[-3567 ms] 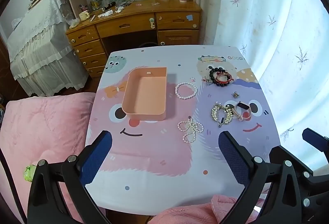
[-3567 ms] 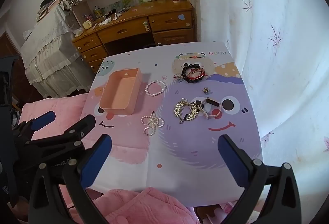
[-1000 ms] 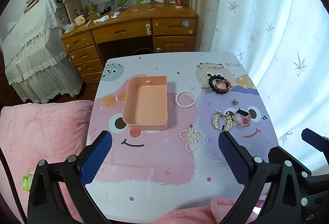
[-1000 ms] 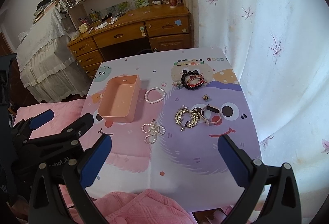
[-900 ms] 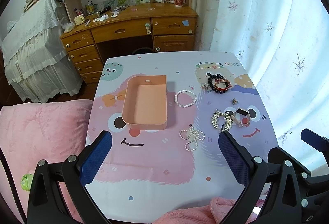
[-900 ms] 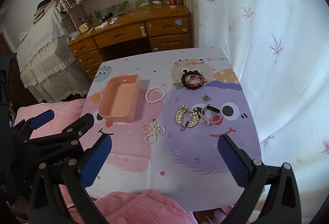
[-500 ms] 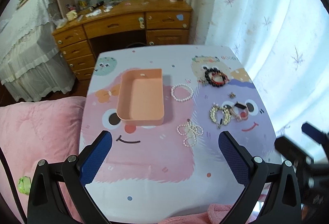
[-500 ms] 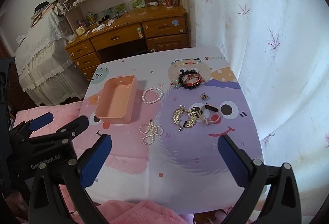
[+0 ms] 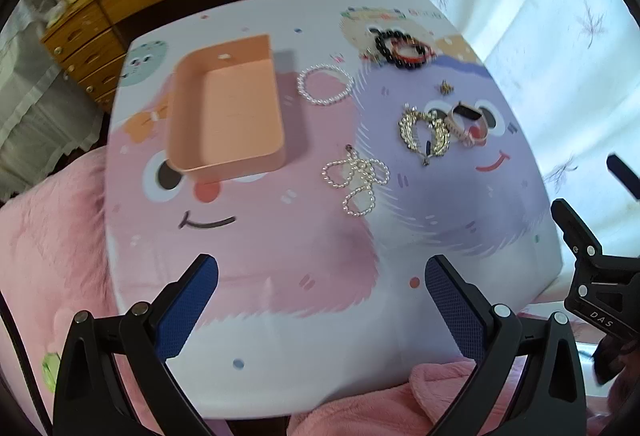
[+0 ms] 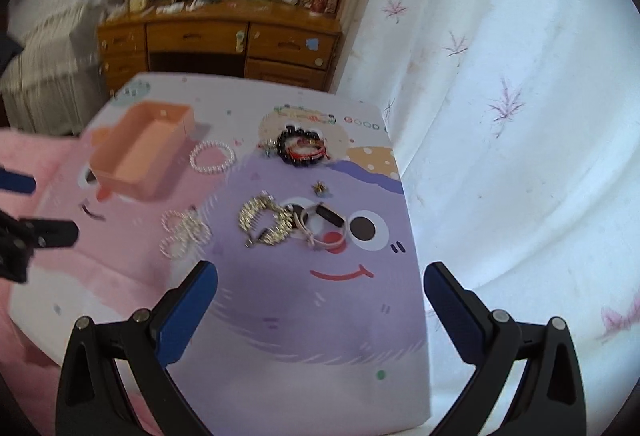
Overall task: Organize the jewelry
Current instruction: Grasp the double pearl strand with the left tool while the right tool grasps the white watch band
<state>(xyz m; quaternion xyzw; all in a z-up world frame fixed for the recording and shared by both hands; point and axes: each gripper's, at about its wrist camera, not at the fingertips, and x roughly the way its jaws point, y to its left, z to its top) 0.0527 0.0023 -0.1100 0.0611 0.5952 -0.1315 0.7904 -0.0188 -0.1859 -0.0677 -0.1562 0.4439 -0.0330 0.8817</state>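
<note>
On the cartoon-printed table (image 9: 280,276), unsorted jewelry is laid out to the right of an empty peach tray (image 9: 224,116). Items listed: a pearl bracelet (image 9: 325,84) just beside the tray's far right corner; a looped pearl strand (image 9: 358,178) near its near right corner; a gold chain piece (image 9: 424,130) touching a pink watch band (image 9: 470,122); a small charm (image 9: 446,88); dark bead and red bracelets (image 9: 402,46) at the far right.

Left gripper (image 9: 320,300): jaws spread wide, nothing held, above the near table edge. Right gripper (image 10: 320,300): likewise released and empty, over the purple area, short of the gold piece.

Risks, as judged: the gold piece and watch band, being entangled, may be lifted together; the pearl strand's loops may snag or slip from flat pads; the light tray may be pushed if knocked. Both views are motion-blurred.

Surroundings: a white curtain (image 10: 520,116) at right, a wooden desk (image 10: 240,36) with shelves beyond, pink bedding (image 9: 48,236) at left.
</note>
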